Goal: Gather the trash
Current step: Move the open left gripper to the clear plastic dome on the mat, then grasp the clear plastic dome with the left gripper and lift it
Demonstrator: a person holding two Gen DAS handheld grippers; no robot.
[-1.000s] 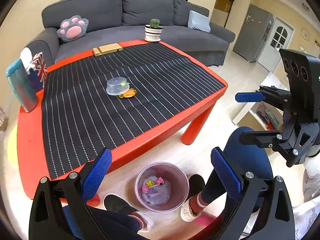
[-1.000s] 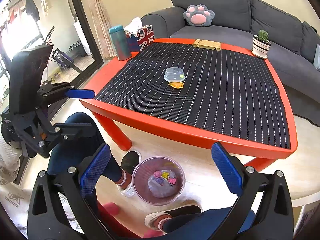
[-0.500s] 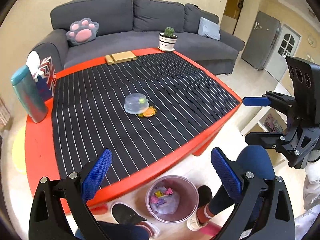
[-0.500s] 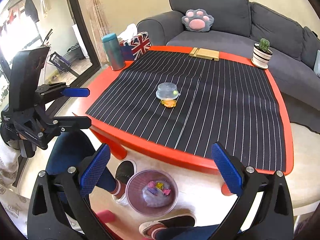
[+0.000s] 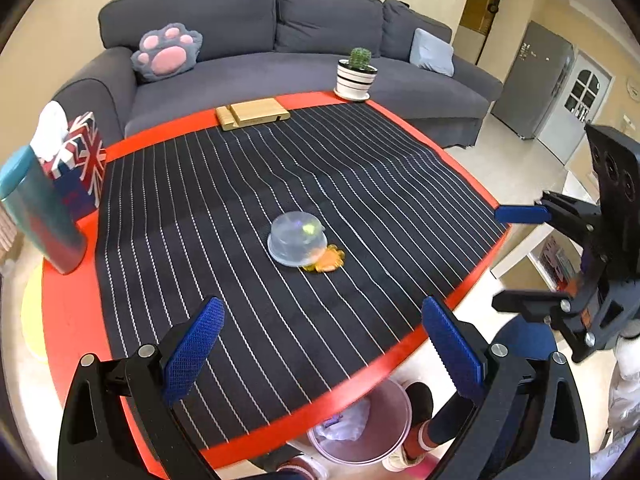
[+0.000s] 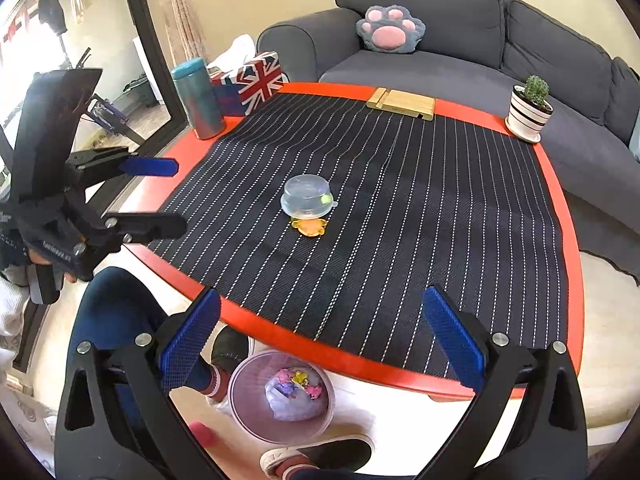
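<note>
A clear plastic lid [image 5: 297, 239] lies on the striped mat with an orange wrapper [image 5: 329, 261] against its near side; both also show in the right wrist view, the lid [image 6: 307, 201] and the wrapper [image 6: 309, 227]. A pink trash bin [image 6: 280, 396] with crumpled trash stands on the floor by the table's near edge, partly hidden in the left wrist view [image 5: 372, 432]. My left gripper [image 5: 320, 354] is open and empty above the table's near edge. My right gripper [image 6: 322, 344] is open and empty above the edge and the bin.
The red table [image 5: 68, 320] carries a teal bottle [image 5: 36, 208], a Union Jack tissue box [image 5: 78, 160], a wooden stand [image 5: 252, 114] and a potted cactus [image 5: 356, 74]. A grey sofa [image 5: 240, 20] stands behind. The person's legs and shoes [image 6: 316, 456] are beside the bin.
Both grippers have risen and moved forward over the table, so the lid and wrapper look nearer and the bin has slid toward the bottom of both views. Both stay open.
</note>
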